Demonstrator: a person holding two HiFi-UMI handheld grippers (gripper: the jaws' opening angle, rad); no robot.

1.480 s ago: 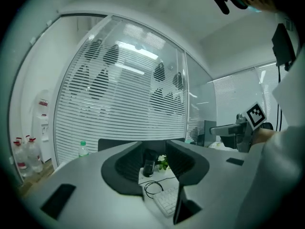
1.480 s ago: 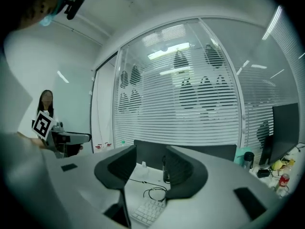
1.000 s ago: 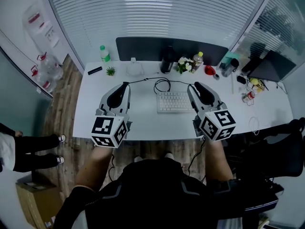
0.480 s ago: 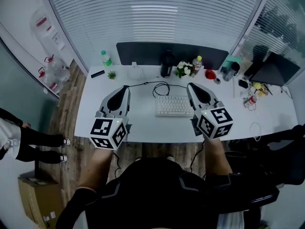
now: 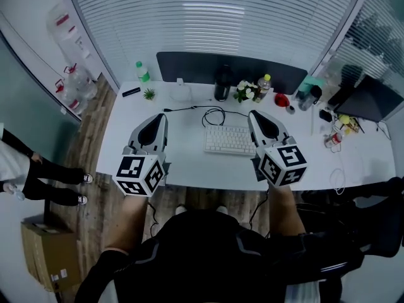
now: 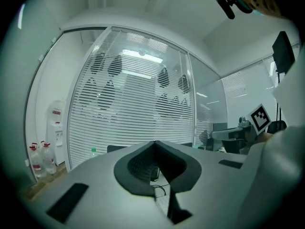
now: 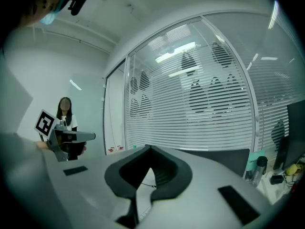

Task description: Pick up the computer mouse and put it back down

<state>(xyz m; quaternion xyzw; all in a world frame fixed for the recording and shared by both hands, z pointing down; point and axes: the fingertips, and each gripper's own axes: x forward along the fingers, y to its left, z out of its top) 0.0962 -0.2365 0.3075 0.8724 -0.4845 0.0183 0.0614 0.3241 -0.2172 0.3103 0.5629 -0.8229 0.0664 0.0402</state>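
Holds the left gripper (image 5: 163,114) and the right gripper (image 5: 253,113) over the near half of the white counter (image 5: 196,166), much as a second ago; shows only a slight sideways drift of each and a small shift of framing. Keeps the same layout otherwise: white keyboard (image 5: 228,141) between the two grippers, looped black cable (image 5: 214,114) just beyond it, black bottle (image 5: 221,83), flowers (image 5: 246,90), green-capped bottle (image 5: 142,72) and small plant (image 5: 149,94) along the far edge.

Points both grippers roughly level toward the blinds (image 5: 214,17). Presses the left jaws together at the tips, nothing gripped; through the hollow behind the tips, shows only the black bottle, the cable and a corner of the keyboard. Clenches the right jaws likewise, empty, with bare counter and a strand of cable behind the hollow.

Cannot pick out the computer mouse with certainty in any view. Traces the cable in the head view from its loop leftward to the tip of the left gripper, so possibly hides the computer mouse beneath that gripper's nose, on the counter left of the keyboard; in any case not between either pair of jaws. Sets the right gripper just beside the keyboard's right end, the left gripper apart from its left end. Carries the left marker cube (image 5: 140,175) and the right marker cube (image 5: 282,165) over the counter's front edge.
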